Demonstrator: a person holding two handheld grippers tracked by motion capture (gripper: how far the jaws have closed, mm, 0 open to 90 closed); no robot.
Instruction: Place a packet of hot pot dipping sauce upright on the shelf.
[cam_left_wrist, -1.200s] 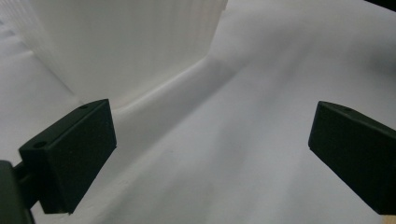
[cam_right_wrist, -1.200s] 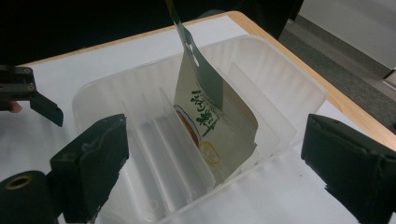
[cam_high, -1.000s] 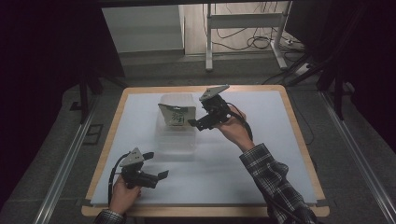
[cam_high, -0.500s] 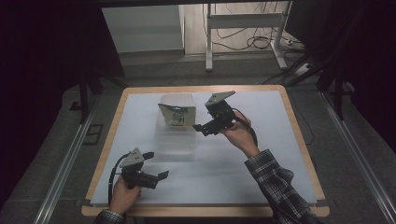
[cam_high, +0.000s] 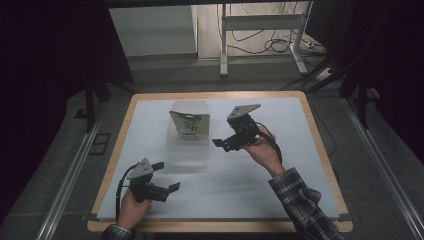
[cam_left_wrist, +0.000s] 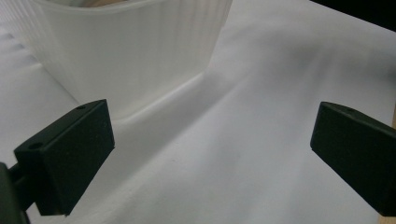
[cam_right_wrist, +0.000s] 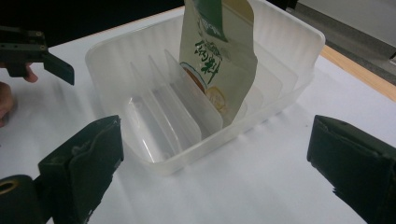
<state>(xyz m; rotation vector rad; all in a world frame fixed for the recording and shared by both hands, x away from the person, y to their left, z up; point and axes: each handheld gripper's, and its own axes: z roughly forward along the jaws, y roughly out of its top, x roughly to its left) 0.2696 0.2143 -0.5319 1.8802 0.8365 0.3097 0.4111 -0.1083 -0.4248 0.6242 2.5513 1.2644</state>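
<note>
While the person is sitting at the white-topped table with the wooden rim (cam_high: 320, 150), the high view is showing one translucent white ribbed plastic bin with upright dividers (cam_high: 189, 150) at centre frame, with a single beige and green printed snack pouch (cam_high: 188, 122) standing in its far end. The right gripper (cam_high: 222, 143) is hanging just right of the bin, jaws spread wide and holding nothing. The left gripper (cam_high: 169, 176) is sitting in the lower left of the frame, near the bin's closest corner, jaws apart and empty too.

In the left gripper view, the bin's ribbed wall (cam_left_wrist: 130, 51) is filling the upper left, and both black jaws are standing far apart over bare tabletop (cam_left_wrist: 261, 116).

In the right gripper view, the bin (cam_right_wrist: 116, 60) is lying across the middle, and the pouch (cam_right_wrist: 217, 56) is leaning upright against a divider at its right-hand end. I am counting four or five dividers, though the clear plastic is making that uncertain. The left gripper (cam_right_wrist: 60, 63) is showing in the upper left corner.

The pouch looks light, soft and crinkly, likely slippery; pinching its flat top seam seems safest. The bin looks thin and light, so it may slide when nudged.
</note>
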